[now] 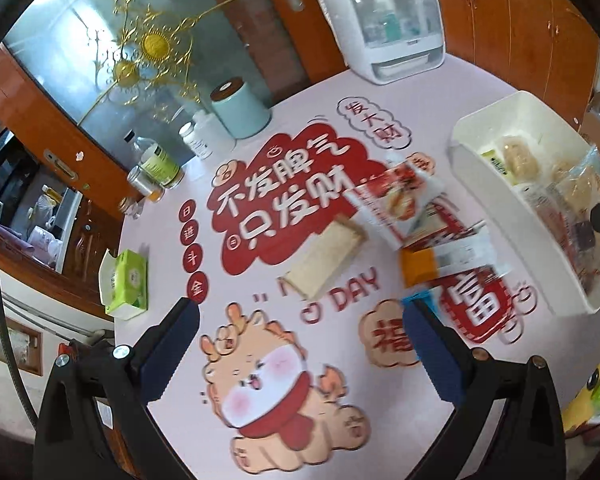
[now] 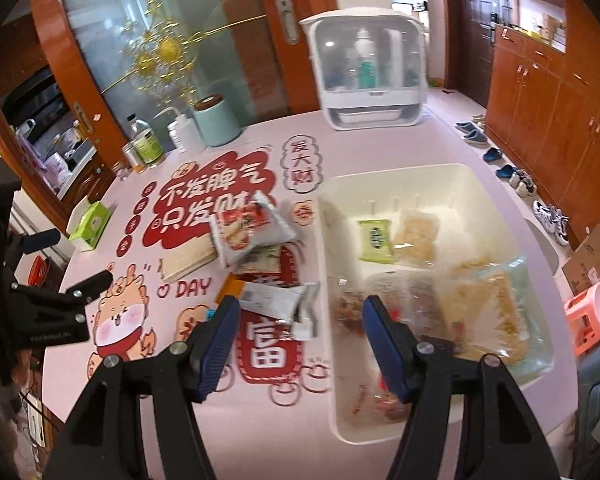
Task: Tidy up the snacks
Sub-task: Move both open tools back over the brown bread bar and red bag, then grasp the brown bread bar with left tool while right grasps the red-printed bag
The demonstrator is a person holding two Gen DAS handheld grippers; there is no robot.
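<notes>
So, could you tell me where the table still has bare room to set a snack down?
Free: the printed mat from the green tissue box across the cartoon dragon, and the far strip before the white lidded cabinet. Crowded: the loose packets beside the cream plastic bin.

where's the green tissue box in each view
Left wrist view: the green tissue box lies at the table's left edge, left of the left gripper, whose open jaws hold nothing.
Right wrist view: it sits at mid-left on the table's left edge, far left of the white bin.
Shared landmark: the red sign with white writing printed on the tablecloth, right of the box in both views.
</notes>
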